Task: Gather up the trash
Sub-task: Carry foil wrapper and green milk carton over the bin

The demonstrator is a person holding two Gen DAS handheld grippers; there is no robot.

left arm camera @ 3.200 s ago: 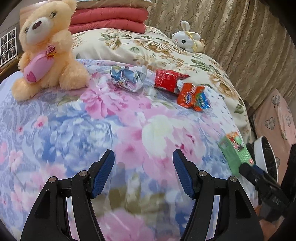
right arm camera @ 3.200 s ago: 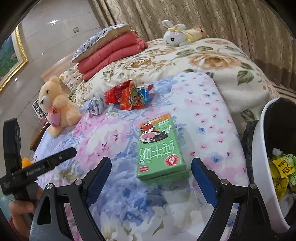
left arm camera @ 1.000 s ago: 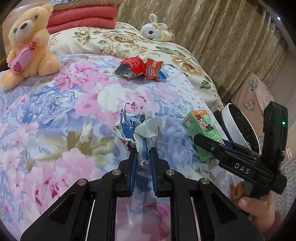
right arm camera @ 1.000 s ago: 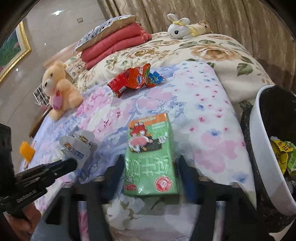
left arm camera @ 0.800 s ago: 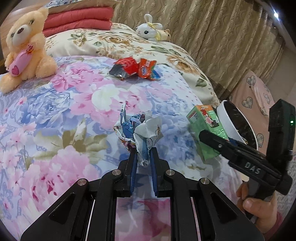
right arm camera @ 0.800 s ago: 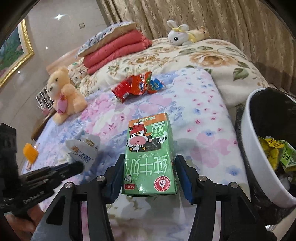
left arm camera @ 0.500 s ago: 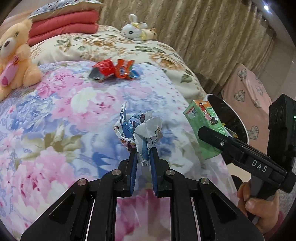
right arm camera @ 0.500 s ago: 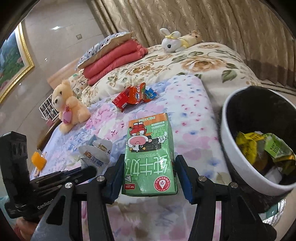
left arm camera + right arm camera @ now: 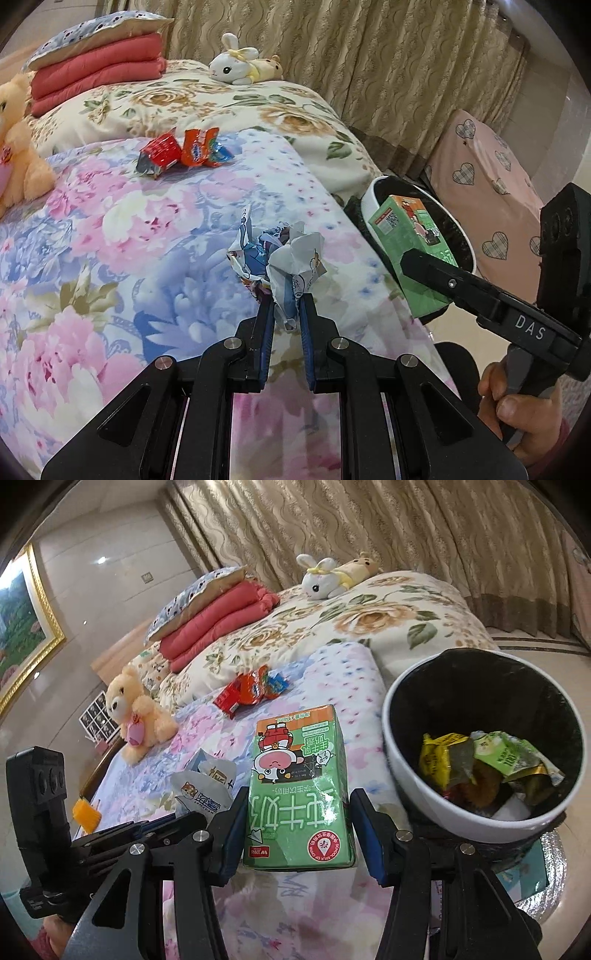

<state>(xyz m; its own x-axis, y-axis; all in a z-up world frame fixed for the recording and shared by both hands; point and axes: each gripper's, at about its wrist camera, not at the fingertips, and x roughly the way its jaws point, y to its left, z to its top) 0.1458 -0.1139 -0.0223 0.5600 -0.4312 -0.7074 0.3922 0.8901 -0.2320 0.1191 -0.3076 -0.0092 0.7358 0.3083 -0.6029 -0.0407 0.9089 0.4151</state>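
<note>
While the left claw [image 9: 287, 312] pinches a crumpled wrapper [image 9: 280, 254], the right claw [image 9: 297, 825] squeezes a green carton [image 9: 299, 794] beside the bin [image 9: 417, 786], above the bed [image 9: 110, 236].

Both fisheye views are evenly and fairly brightly lit by soft indoor light, with no hard shadows on the pink and blue floral bedspread [image 9: 110, 236]. Small ceiling lights reflect as bright spots on the glossy beige wall [image 9: 103, 559] (right wrist view). Straight lines bow strongly toward the rims, and black vignetting fills the corners. The beige patterned curtains [image 9: 369, 55] stay reasonably sharp; the black-lined inside of the white round waste bin [image 9: 406, 775] is dark.
</note>
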